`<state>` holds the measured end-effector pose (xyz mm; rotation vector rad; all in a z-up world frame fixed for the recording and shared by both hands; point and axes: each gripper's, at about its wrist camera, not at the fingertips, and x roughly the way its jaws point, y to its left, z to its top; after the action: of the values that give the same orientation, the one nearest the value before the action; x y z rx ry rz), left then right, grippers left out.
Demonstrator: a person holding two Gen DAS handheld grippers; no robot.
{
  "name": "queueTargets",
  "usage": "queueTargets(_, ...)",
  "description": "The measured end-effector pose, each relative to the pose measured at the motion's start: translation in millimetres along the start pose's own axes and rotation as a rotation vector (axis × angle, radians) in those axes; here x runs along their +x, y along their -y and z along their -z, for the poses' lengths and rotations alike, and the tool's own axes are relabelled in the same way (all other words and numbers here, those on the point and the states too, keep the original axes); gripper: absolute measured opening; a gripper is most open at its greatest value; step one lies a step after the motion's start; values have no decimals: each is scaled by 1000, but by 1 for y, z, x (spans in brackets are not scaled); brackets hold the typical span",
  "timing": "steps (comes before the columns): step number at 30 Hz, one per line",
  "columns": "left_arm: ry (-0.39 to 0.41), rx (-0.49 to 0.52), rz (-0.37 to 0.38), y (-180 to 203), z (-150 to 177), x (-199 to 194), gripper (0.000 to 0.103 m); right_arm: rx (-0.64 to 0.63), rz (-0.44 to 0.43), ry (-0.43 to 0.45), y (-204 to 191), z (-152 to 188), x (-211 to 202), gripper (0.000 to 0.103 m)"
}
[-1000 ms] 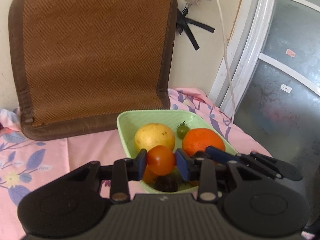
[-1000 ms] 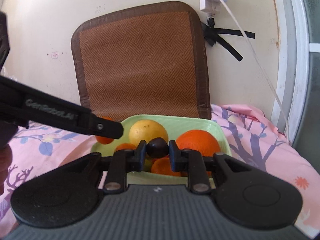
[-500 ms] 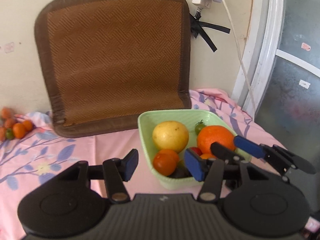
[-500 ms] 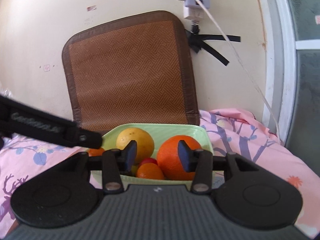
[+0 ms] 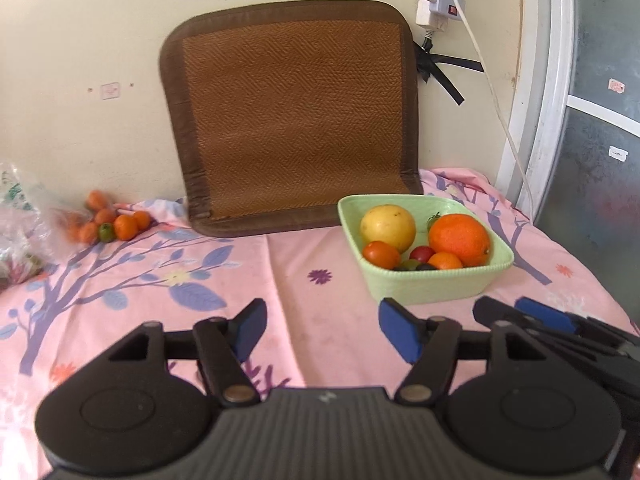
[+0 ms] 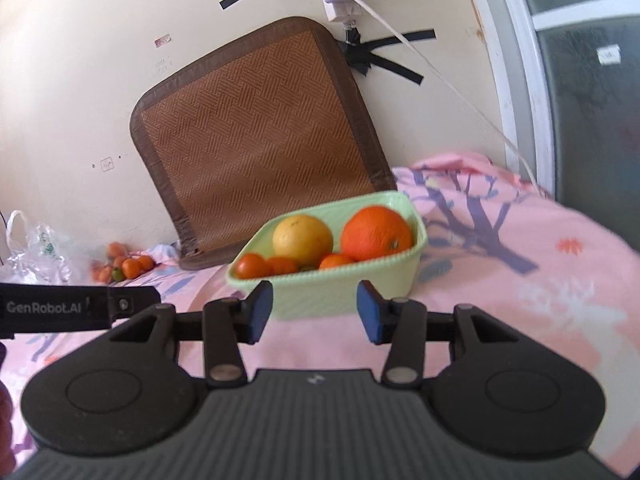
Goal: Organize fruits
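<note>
Left claw [image 5: 322, 330] and right claw [image 6: 315, 310] just opening, empty — fruit lies in green basket [image 5: 424, 290].

One green bowl [image 5: 424, 292]. Inside it: one big yellow fruit [image 5: 388, 227], one big orange [image 5: 459, 239], one small orange tomato [image 5: 381, 254] on the left, one small red tomato [image 5: 420, 253], one small orange fruit [image 5: 445, 261], one tiny green tomato with a stalk [image 5: 433, 221] at the back, and two dark little ones [image 5: 416, 266] at the front (hard to tell apart).

One pile of small fruits [image 5: 110, 222] by the wall: about six orange and one green (a bit blurry, so not a sure count).

One brown mat [image 5: 292, 116]. One pink flowered cloth [image 5: 320, 320]. One plastic bag [image 5: 20, 220]. One white power strip [image 5: 434, 8].
</note>
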<state>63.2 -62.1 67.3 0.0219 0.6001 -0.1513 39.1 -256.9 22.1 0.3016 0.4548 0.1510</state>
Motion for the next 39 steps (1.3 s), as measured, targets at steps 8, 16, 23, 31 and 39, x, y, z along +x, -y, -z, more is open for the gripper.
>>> queueTargets(8, 32, -19, -62, -13, 26, -33, 97, 50, -23, 6, -20, 11, -39, 61)
queueTargets(16, 30, -29, -96, -20, 45, -45, 103, 76, -39, 21, -28, 13, -62, 61)
queueTargets(23, 33, -32, -107, -23, 46, -49, 103, 79, -44, 24, -33, 13, -65, 63)
queueTargets(31, 3, -19, -142, -21, 51, -48, 103, 107, -29, 18, -26, 16, -63, 66)
queueTargets(39, -5, -4, -150, -18, 50, -50, 103, 136, -17, -4, -23, 19, -57, 67)
